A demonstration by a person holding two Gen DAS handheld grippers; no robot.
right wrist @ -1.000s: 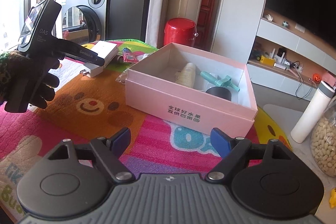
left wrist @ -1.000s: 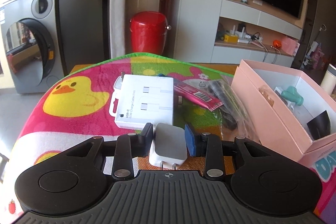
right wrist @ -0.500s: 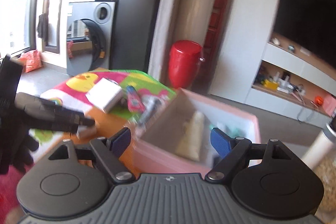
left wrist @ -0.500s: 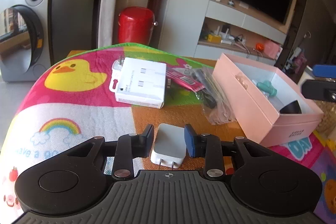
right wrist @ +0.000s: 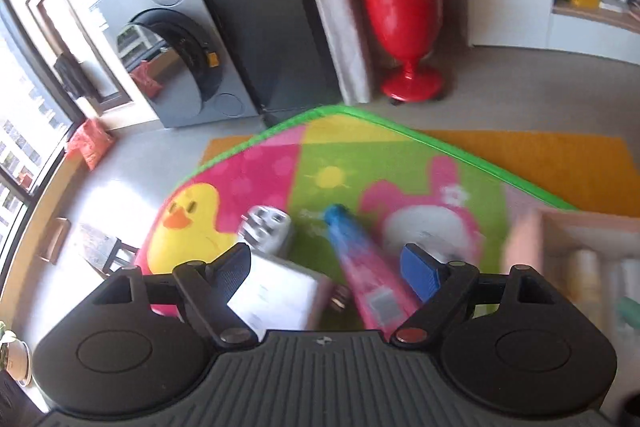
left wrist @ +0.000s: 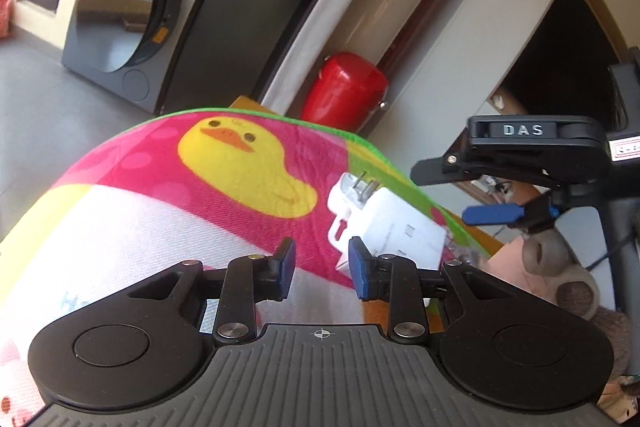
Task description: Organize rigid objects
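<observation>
Right now the step in hand looks like a fresh pick: both grippers carry nothing, and the right one is lining up over the loose items on the play mat [right wrist: 400,147].

From the right wrist view, the right gripper [right wrist: 332,273] stands wide open and tilts down over the white cable box [right wrist: 280,295] and the pink-and-blue packet [right wrist: 360,267]. The packet runs up between the blue pads [right wrist: 420,273]; neither pad touches it. A small silver, round-ended thing [right wrist: 266,229] lies just beyond the white box, too blurred to name. At the right edge, the pink box [right wrist: 528,231] shows its near wall, with a few things already inside, so it is presumably where the items go.

From the left wrist view, the left gripper [left wrist: 320,269] is closing, its jaws narrow with only the mat between them. The white cable box [left wrist: 394,231] lies just beyond its right pad, a white plug adapter [left wrist: 352,193] touching the box's far end. The right gripper [left wrist: 520,187] hangs above and to the right of that box.

By my reading, the next move calls for the right gripper to settle on one target, most likely the packet, come down squarely over it and close across its narrow width. The blur warns against closing too early; the white box sits close enough to be clipped.
</observation>
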